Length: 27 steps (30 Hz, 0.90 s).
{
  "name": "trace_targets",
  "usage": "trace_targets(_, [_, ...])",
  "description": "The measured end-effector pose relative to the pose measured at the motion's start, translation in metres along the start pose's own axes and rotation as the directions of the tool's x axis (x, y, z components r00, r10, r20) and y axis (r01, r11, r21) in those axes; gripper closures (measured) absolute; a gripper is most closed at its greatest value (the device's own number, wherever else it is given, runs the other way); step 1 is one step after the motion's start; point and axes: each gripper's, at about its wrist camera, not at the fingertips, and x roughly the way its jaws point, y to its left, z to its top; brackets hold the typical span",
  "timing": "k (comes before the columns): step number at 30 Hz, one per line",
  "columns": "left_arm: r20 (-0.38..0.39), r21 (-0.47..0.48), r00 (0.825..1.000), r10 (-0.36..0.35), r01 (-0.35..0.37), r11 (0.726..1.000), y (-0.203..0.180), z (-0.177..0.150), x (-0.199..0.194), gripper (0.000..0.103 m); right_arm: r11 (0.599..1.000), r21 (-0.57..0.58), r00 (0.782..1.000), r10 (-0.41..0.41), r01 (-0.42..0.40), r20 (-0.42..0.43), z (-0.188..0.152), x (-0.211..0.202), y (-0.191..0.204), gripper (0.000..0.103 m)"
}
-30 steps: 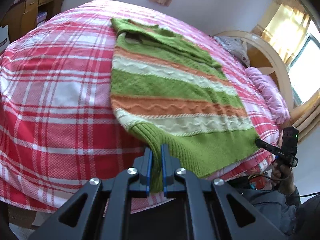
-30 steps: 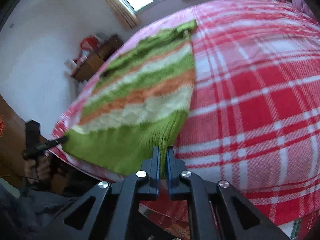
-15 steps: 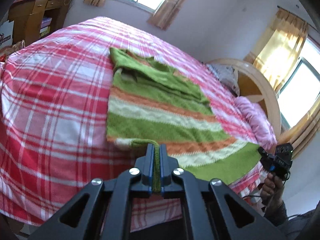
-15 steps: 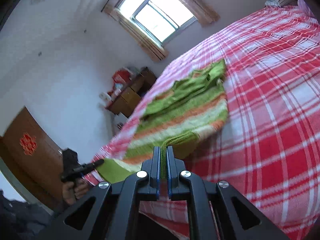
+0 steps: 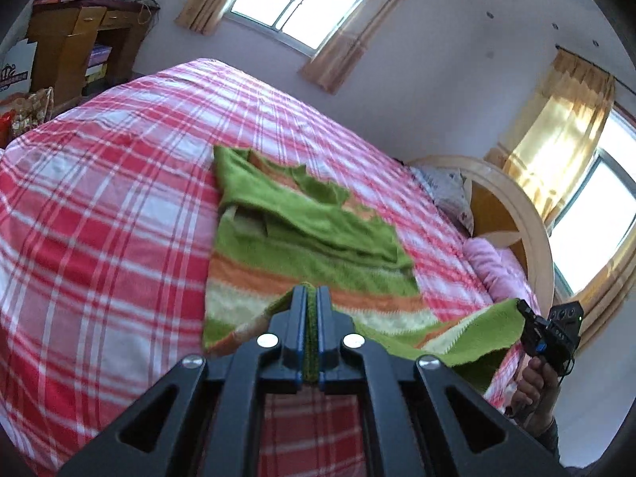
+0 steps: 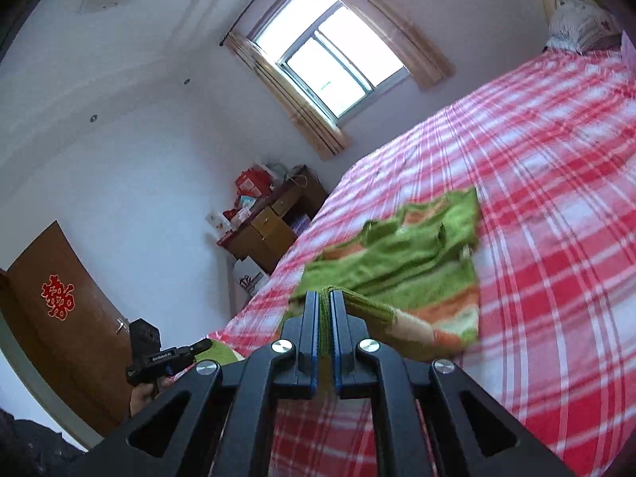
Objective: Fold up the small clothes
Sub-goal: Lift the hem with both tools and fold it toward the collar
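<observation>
A green, orange and cream striped knit sweater (image 5: pixel 306 238) lies on the red plaid bed, sleeves folded over its chest. My left gripper (image 5: pixel 312 292) is shut on one corner of the green hem and holds it raised above the sweater's lower half. My right gripper (image 6: pixel 326 296) is shut on the other hem corner, also raised; it shows in the left wrist view (image 5: pixel 528 314) at the right. The lifted hem hangs between both grippers over the sweater's lower stripes (image 6: pixel 437 318). The left gripper also shows in the right wrist view (image 6: pixel 198 348).
The red plaid bed (image 5: pixel 99 218) fills both views. A wooden desk (image 5: pixel 75 39) with boxes stands by the far wall. A curved wooden headboard (image 5: pixel 512 214) and pillows (image 5: pixel 489 266) lie to the right. A brown door (image 6: pixel 59 318) is behind the left gripper.
Both grippers have lifted the hem up off the bed edge and carried it forward over the sweater's body, towards the collar.
</observation>
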Motion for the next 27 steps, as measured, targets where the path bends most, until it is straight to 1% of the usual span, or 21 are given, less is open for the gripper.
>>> trace_targets(5, [0.022,-0.043,1.0,-0.014,0.015,0.999,0.004,0.034,0.015,0.099,1.0,-0.03,1.0,-0.001,0.002,0.022,0.034,0.021,0.007,0.099])
trace_targets(12, [0.064,-0.045,0.998,-0.003,0.006,0.999,0.005,0.082,0.033,0.099,0.996,-0.08,0.999,-0.021,0.024,0.042,0.081,0.054,0.01,0.099])
trace_targets(14, [0.051,-0.053,0.998,-0.027,0.029,0.998,0.007,0.097,0.043,0.099,0.995,-0.089,0.998,-0.035,0.039,0.042,0.093,0.066,0.008,0.099])
trace_targets(20, [0.034,-0.04,0.999,-0.003,0.004,0.999,0.006,0.13,0.077,0.099,0.993,-0.084,0.996,-0.078,0.081,0.035,0.121,0.102,-0.015,0.099])
trace_targets(23, [-0.003,-0.055,1.0,-0.007,0.007,0.998,0.009,0.144,0.098,0.099,0.991,-0.077,0.994,-0.104,0.106,0.028,0.131,0.121,-0.03,0.099])
trace_targets(27, [-0.033,-0.024,0.999,0.026,-0.026,0.999,0.01,0.157,0.125,0.099,0.989,-0.057,0.99,-0.139,0.139,0.001,0.14,0.152,-0.056,0.099])
